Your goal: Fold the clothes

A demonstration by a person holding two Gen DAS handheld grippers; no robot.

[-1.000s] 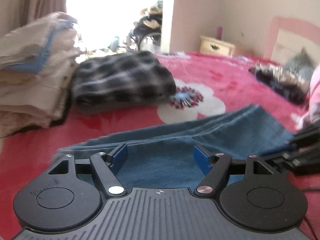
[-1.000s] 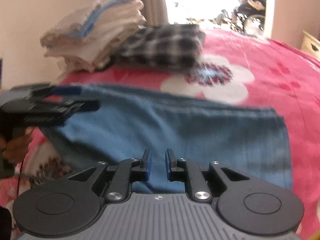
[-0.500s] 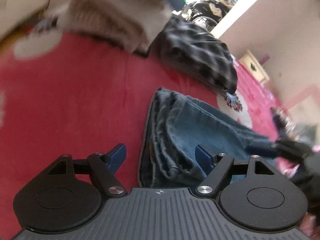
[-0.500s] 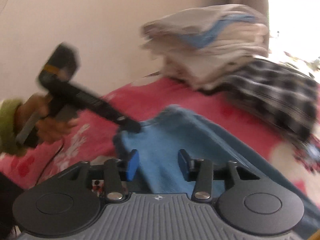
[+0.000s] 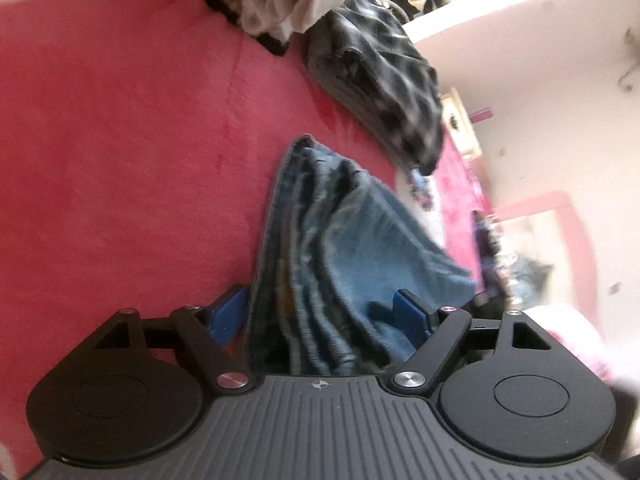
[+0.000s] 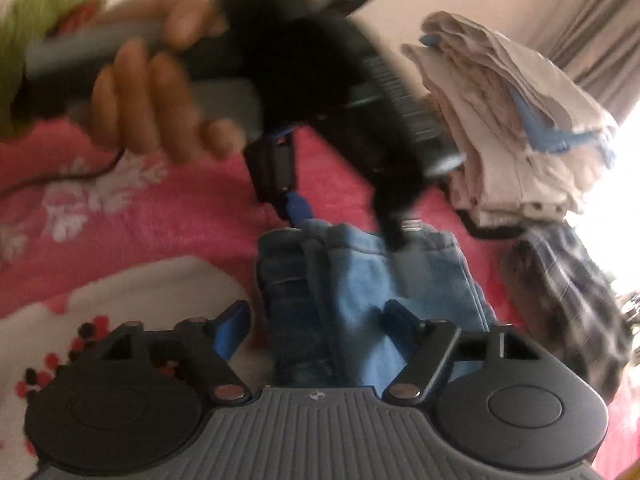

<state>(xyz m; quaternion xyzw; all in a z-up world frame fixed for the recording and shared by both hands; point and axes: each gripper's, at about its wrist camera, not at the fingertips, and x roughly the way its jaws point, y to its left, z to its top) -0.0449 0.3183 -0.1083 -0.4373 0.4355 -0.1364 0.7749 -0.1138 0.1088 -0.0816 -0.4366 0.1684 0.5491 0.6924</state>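
**Jeans folded on the bed, both jaws wide**

The folded blue jeans (image 5: 344, 248) lie on the red bed (image 5: 120, 152), near the plaid garment (image 5: 384, 80) and beige stack (image 6: 512, 120). The left hand-held gripper (image 5: 320, 312) straddles them unclenched; the right hand-held gripper (image 6: 316, 320) is opening around them.

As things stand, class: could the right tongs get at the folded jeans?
Probably yes. The right tongs are opening with the folded jeans directly between them; the left tongs at the far edge don't block them.
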